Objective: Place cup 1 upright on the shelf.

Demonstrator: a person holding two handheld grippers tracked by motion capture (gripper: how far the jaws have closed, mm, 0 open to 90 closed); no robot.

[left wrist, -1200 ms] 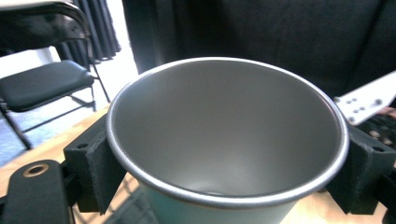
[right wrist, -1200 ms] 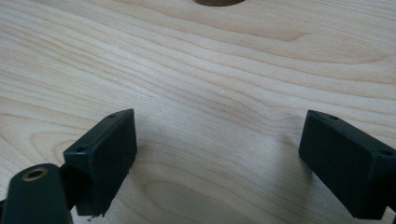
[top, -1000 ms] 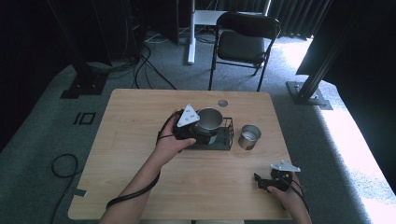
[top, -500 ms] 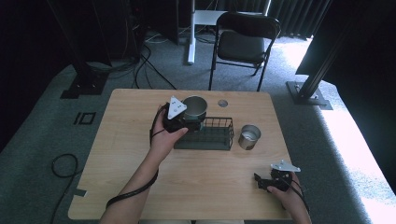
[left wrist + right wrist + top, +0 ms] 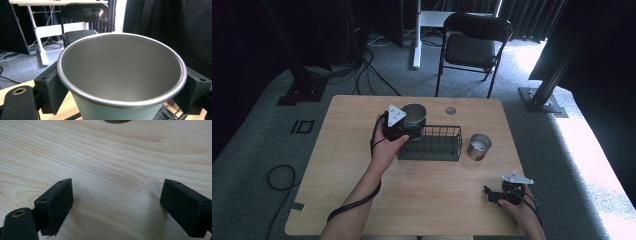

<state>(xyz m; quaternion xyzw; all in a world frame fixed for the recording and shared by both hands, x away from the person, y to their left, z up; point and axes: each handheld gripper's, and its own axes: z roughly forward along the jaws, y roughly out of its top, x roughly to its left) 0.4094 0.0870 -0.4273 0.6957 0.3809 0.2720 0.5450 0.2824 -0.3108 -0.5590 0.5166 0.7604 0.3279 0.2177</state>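
The left tongs (image 5: 408,129) are closed on a metal cup (image 5: 414,115), one jaw at each side of its wall just under the rim, as the left gripper view shows; the cup (image 5: 120,72) is held upright and looks empty, with a pale green outside. It is held off the desk (image 5: 362,190), at the left rear corner of a black wire basket (image 5: 431,143); whether its base is above the basket or just beside it cannot be told. The right tongs (image 5: 499,195) rest low over bare wood near the front right corner of the desk, with the jaws wide apart and nothing between them. A second metal cup (image 5: 478,146) stands on the desk just to the right of the basket. A small round port (image 5: 450,110) is set in the desk behind the basket, and a folding chair (image 5: 474,47) stands beyond the desk.

The grip is judged to be the weak point: smooth metal is pinched on a tapered wall, so a tilt of the hand could let the cup slip downward. If the cup is lowered again, its base could catch the basket's wire rim and tip, or drag the light basket. The other cup stands close enough to be knocked if the basket is pushed.

No brand, label or writing can be read on any of these things.
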